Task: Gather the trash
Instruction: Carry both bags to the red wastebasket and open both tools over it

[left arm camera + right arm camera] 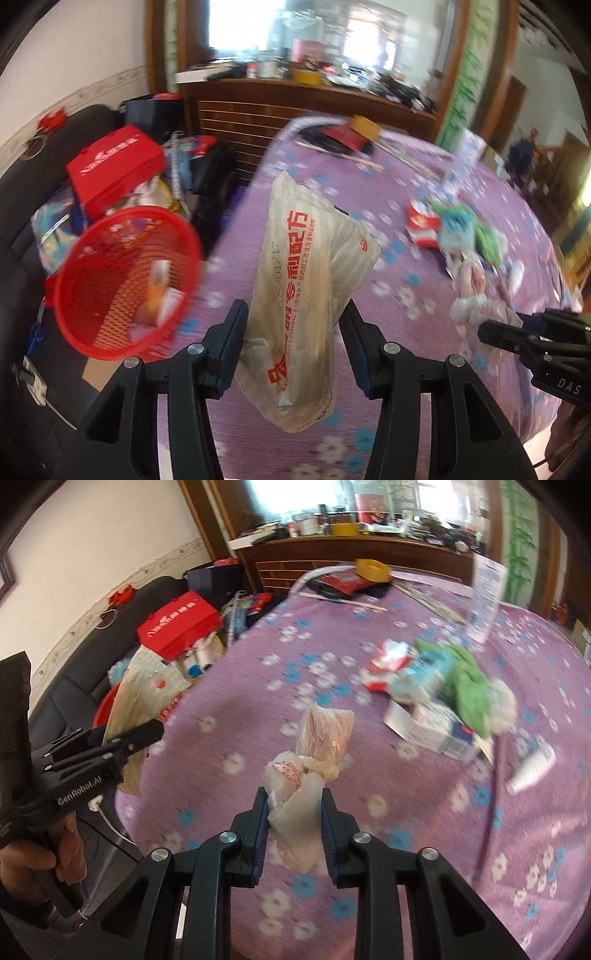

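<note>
My left gripper (293,314) is shut on a beige food wrapper (314,266) with red lettering, lifted above the purple flowered bedspread (369,192). A red mesh basket (122,280) with a few scraps inside stands just left of it, beside the bed. My right gripper (293,801) is shut on a knotted, crumpled plastic bag (317,746), also held over the bedspread (258,701). In the right wrist view the left gripper (147,731) shows at the left with the wrapper (129,709) hanging from it. A heap of more litter (436,694), red, blue, green and white, lies on the bed.
A dark sofa (29,206) piled with a red box (114,166) and bags runs along the left of the bed. A wooden headboard shelf (295,92) crowded with items stands beyond. A white tube (532,768) lies near the litter. A person's hand (37,860) grips the left tool.
</note>
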